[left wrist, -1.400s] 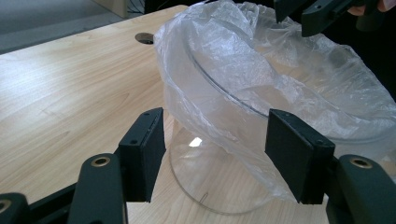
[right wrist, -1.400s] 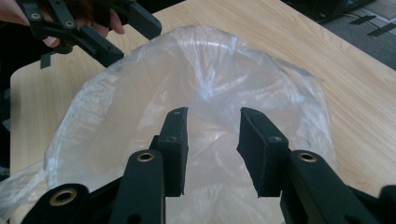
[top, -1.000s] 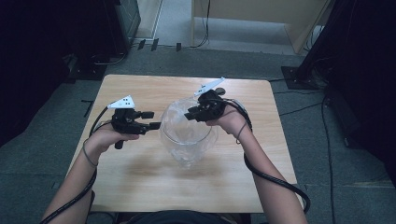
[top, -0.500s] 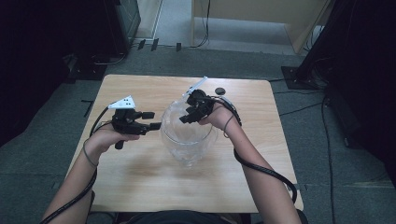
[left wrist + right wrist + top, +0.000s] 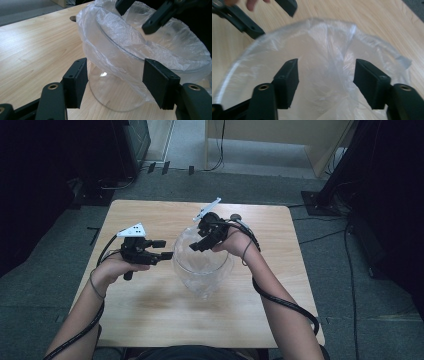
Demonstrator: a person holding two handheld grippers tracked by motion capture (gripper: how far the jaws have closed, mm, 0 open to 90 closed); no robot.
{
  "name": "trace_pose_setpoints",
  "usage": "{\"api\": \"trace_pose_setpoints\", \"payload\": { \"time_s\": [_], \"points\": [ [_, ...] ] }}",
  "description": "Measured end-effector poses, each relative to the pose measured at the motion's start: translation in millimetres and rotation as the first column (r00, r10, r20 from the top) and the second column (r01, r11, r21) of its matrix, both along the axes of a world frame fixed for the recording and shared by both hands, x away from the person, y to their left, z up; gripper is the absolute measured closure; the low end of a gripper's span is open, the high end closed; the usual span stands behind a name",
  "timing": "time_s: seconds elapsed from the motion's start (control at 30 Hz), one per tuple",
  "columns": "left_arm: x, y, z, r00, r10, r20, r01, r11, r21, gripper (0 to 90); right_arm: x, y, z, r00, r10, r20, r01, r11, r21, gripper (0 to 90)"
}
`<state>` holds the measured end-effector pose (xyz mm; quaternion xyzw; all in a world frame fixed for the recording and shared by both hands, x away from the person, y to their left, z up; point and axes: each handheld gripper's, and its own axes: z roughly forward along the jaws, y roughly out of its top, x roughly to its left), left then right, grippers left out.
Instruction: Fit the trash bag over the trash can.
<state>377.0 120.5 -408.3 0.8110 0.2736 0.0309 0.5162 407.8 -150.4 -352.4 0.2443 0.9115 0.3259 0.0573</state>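
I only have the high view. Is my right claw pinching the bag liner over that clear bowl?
Observer: No. The right claw has jaws that have just been opening. A loose ridge of the thin clear plastic bag stands between them, unpressed.
Operator: And the left claw?
Observer: The left claw is open, level with the side of the round clear container. It has nothing pinched.
Operator: How does the liner sit there?
Observer: On that side the bag's edge is folded over the rim and hangs down the outside wall.
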Motion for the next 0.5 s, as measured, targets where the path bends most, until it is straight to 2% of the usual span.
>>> {"api": "trace_pose_setpoints", "payload": {
  "time_s": [0.07,0.17,0.27,0.33,0.5],
  "points": [
    [0.0,-0.2,-0.1,1.0000,0.002,-0.002,-0.002,1.0000,-0.004,36.1,0.6,-1.4,4.9,0.9998,-0.019,-0.007,0.019,0.999,0.031,50.9],
    [0.2,-0.5,-0.4,1.0000,0.002,0.001,-0.002,1.0000,-0.004,36.1,1.1,2.8,3.5,0.9991,-0.032,-0.029,0.033,0.999,0.027,63.7],
    [-0.4,-1.1,1.3,0.9994,0.011,0.033,-0.011,0.9999,-0.013,36.2,4.1,11.0,-4.4,0.9959,-0.039,-0.082,0.043,0.998,0.038,68.3],
    [-0.9,-1.9,2.6,0.9994,0.008,0.034,-0.008,0.9998,-0.018,36.3,6.5,16.9,-9.7,0.9949,-0.034,-0.095,0.038,0.999,0.037,70.4],
    [-1.1,-1.7,1.8,0.9996,0.002,0.027,-0.002,0.9999,-0.017,36.4,12.1,31.0,-20.4,0.9944,-0.037,-0.099,0.036,0.999,-0.012,70.4]
  ]
}}
